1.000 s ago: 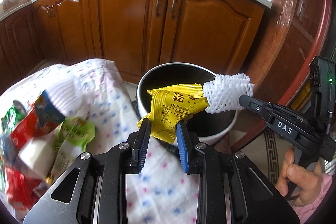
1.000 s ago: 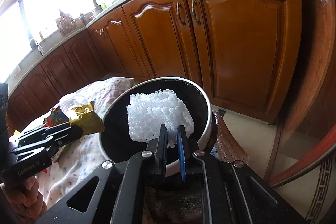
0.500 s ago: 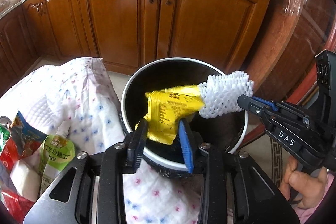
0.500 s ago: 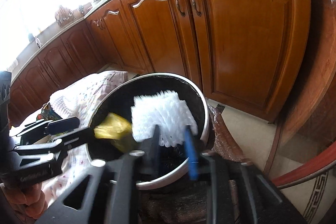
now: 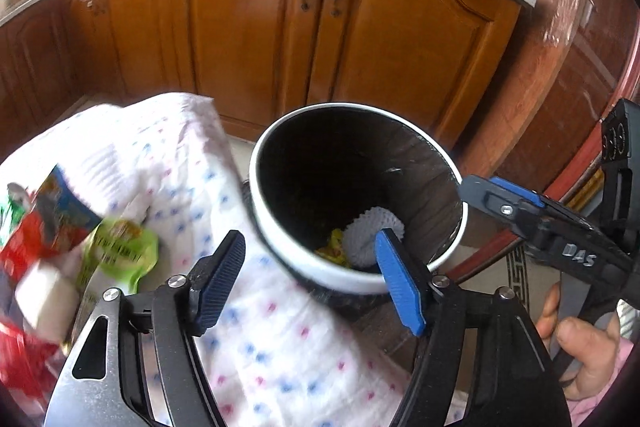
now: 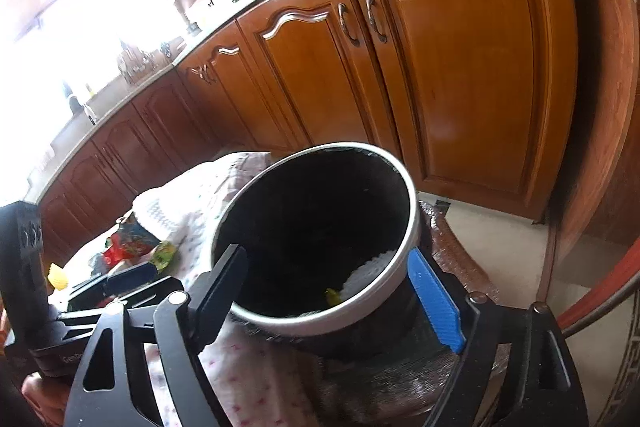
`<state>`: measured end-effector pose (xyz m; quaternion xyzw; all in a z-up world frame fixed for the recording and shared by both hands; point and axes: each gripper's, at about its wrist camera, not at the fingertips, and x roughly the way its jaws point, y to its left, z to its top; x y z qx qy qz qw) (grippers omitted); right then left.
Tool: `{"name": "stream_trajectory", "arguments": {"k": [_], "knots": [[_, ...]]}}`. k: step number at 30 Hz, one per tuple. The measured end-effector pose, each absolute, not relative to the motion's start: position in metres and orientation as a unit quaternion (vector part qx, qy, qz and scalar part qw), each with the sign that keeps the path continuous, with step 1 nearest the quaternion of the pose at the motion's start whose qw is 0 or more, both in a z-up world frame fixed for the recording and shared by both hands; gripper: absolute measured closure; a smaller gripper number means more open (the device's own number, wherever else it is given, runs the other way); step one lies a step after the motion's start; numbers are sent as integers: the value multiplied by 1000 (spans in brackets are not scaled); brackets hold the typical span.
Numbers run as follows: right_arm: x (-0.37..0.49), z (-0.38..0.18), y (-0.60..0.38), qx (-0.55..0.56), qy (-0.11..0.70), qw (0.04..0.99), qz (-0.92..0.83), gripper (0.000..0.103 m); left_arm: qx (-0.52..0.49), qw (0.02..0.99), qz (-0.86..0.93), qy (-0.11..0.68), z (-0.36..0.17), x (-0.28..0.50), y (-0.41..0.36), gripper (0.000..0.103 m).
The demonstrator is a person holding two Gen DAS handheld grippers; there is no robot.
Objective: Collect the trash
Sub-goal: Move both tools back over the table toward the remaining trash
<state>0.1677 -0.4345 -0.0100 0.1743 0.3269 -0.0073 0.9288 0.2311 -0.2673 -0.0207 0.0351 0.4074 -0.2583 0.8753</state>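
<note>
A round bin with a white rim and dark inside stands beside the cloth-covered table. At its bottom lie a white foam net and a yellow snack packet; both also show in the right wrist view, the net and the packet. My left gripper is open and empty just before the bin's near rim. My right gripper is open and empty over the bin; it shows from the side in the left wrist view.
More wrappers lie on the white dotted cloth at the left: a green pouch, a red and blue packet and a white item. Wooden cabinet doors stand behind the bin. A red-brown door frame is at the right.
Both grippers have opened. The yellow packet and the white foam net have dropped from the fingers to the bottom of the bin.
</note>
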Motion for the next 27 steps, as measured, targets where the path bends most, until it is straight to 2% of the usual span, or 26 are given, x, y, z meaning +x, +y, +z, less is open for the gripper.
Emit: {"name": "stream_trajectory", "arguments": {"k": [14,27], "knots": [[138,-20,-381,204,326,923,31,16,-6,901,-202,383,-19,171,-184,30],[135,-31,-319,185,352,914,82,16,-64,916,-143,369,-18,137,-93,30]]}}
